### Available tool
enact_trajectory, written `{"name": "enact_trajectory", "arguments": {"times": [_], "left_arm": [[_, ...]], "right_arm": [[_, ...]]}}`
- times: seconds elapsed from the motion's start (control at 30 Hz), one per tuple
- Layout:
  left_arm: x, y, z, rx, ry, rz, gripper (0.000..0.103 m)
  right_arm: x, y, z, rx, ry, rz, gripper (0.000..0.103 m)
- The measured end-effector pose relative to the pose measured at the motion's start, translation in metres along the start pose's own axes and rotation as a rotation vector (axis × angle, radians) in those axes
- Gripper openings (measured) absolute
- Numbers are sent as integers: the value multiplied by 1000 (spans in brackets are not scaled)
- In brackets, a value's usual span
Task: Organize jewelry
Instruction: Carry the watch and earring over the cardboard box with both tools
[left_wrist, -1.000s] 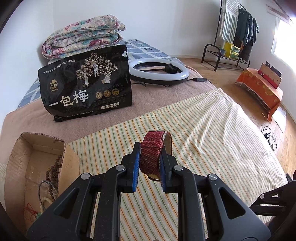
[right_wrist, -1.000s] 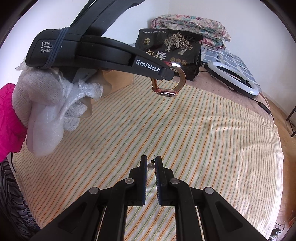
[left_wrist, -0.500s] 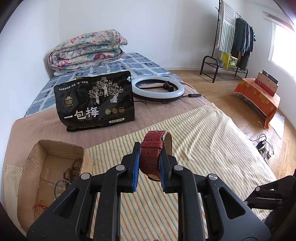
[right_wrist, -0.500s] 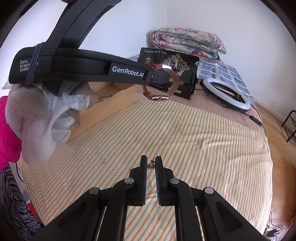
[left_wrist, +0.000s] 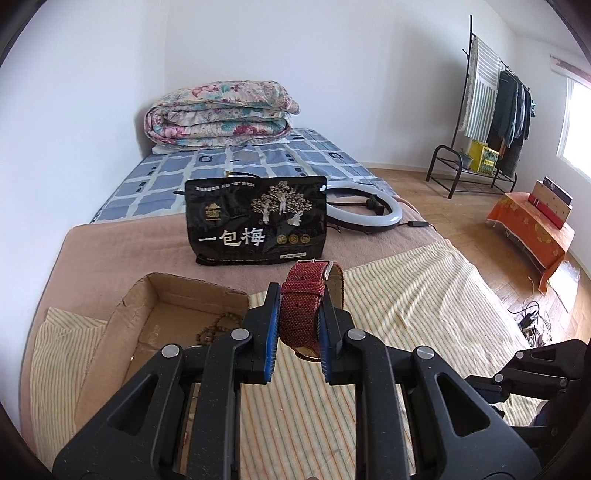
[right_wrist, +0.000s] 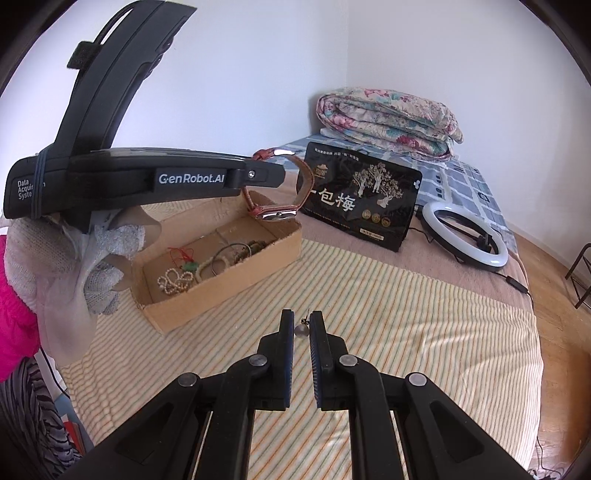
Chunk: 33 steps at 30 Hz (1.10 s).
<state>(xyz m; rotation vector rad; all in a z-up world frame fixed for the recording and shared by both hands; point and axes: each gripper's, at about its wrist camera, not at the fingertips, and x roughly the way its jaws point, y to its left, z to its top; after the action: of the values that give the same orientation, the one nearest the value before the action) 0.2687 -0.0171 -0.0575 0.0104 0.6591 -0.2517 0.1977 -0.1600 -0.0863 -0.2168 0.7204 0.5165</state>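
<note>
— Left gripper (left_wrist: 297, 325)?
— Clamped on the red watch (left_wrist: 304, 310), mid-frame, held above the far end of the box (right_wrist: 221, 280).
— Right gripper (right_wrist: 302, 332)?
— Low centre of its view, pinching a small earring (right_wrist: 301, 329) over the striped sheet (right_wrist: 406, 314).
— The box?
— Left of centre; beads (right_wrist: 173, 282) and bangles inside.
</note>
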Motion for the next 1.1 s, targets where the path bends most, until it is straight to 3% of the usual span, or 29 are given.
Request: {"name": "enact_trajectory", "arguments": {"times": [0.6,1.1], "left_arm": [[-59,121,-30,-97,-27,212,17],[-61,133,-58,-75,-3,240,17]], "right_arm": [[35,42,69,31,-94,70,6],[96,73,95,51,-71,109,6]]}}
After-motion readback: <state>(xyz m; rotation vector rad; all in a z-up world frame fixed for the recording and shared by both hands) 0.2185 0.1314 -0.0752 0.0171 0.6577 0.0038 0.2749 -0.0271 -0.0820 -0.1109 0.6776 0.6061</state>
